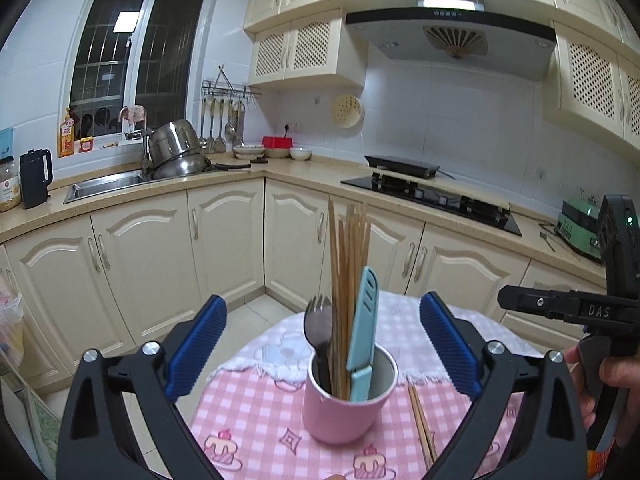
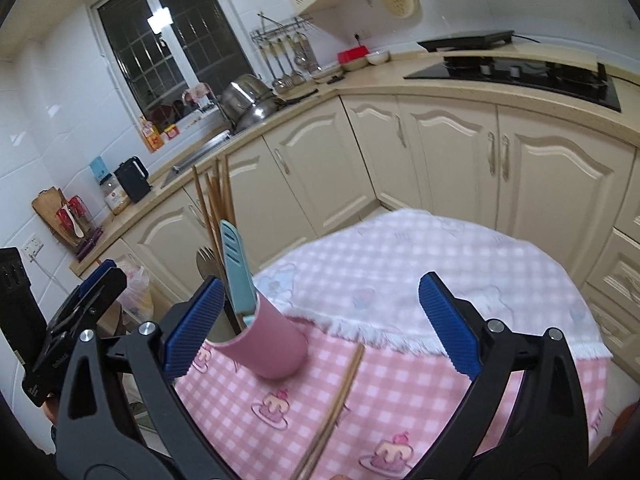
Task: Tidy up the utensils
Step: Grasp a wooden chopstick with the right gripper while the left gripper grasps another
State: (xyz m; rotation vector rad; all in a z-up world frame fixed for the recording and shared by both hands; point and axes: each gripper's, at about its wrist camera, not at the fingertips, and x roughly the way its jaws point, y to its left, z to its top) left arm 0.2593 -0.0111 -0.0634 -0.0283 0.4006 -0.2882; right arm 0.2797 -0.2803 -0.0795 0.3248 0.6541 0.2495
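Chopsticks of pale wood [image 1: 347, 280] stand upright in a pink cylindrical cup with a grey inside [image 1: 344, 400], low in the centre of the left wrist view, beside a dark metal spork [image 1: 318, 328] and a light blue knife in a plastic sheath [image 1: 363, 332]. The cup's wall hides the lower ends of all three. The cup sits on a pink checked tablecloth printed with cakes [image 1: 248, 420] that covers a round table; a white-fringed cloth [image 1: 400, 320] overlaps its far half. A loose pair of wooden chopsticks [image 2: 336, 404] lies on the tablecloth just beside the cup, its near end cut off by the bottom edge of both views.

The left claw [image 1: 322, 344] stands wide open with the cup between its blue ribbed pads, neither pad touching it. The right claw [image 2: 320, 320] is also wide open and grips nothing; it points down at the table, with the cup by its left pad and the loose pair between the pads. At the right edge of the left wrist view, a hand [image 1: 612, 392], partly cut off, holds the right tool, which bears the letters "DAS".
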